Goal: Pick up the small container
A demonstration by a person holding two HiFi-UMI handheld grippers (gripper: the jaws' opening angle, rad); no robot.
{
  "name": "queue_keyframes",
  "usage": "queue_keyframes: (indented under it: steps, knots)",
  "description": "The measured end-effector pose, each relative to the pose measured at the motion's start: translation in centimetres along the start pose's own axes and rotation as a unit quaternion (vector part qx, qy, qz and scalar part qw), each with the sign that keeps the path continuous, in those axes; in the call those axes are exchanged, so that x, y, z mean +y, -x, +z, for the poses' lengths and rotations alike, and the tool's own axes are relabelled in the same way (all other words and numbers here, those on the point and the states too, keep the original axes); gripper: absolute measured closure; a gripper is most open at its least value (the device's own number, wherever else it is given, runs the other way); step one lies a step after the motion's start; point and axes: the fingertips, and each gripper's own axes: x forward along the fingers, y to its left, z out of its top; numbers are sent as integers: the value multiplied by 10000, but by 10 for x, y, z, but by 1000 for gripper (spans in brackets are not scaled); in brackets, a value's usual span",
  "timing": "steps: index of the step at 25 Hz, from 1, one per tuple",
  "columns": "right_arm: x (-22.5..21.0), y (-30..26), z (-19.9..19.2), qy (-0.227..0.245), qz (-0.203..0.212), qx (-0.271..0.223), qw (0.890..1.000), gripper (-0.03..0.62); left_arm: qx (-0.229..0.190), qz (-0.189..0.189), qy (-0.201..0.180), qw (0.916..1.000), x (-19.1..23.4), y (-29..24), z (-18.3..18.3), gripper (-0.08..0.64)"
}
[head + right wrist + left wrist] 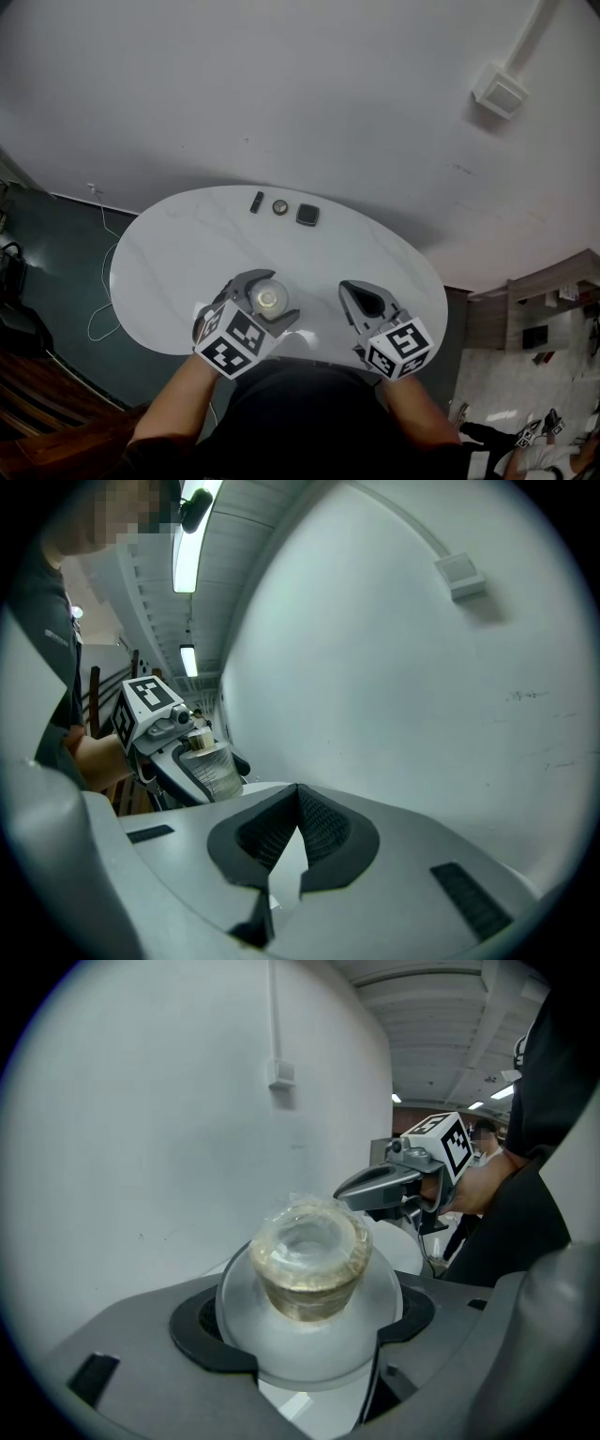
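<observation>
Left gripper (265, 302): 2 jaws clamped on the small container (311, 1265), pads on the wide clear body below the neck. We read it as a see-through jar with a film-wrapped cap (309, 1241), upright between the jaws over the near edge of the white table (178, 253). We can't tell if it's clear of the surface. Our judgement: light and rigid, with smooth walls that are likely slippery. The wide body is the place to hold, not the crinkly wrapped cap, with a moderate squeeze and the jar kept upright. Right gripper (364, 298): jaws closed together, nothing between them, near the left one. 3 small objects (280, 207) sit at the far table edge, well apart.
</observation>
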Motion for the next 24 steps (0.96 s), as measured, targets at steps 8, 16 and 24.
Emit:
queue_keyframes:
  steps: [8,16,24]
  knots:
    - [2,2,-1,32,1,29,10000,598,27,6,-73,10000,-2,0,-1,217]
    - [3,2,-3,39,-39,48,10000,598,35,21,-148,9999,-2,0,-2,216]
    - [3,2,-2,56,-46,15,10000,598,51,34,-153,9999,-1,1,-4,216]
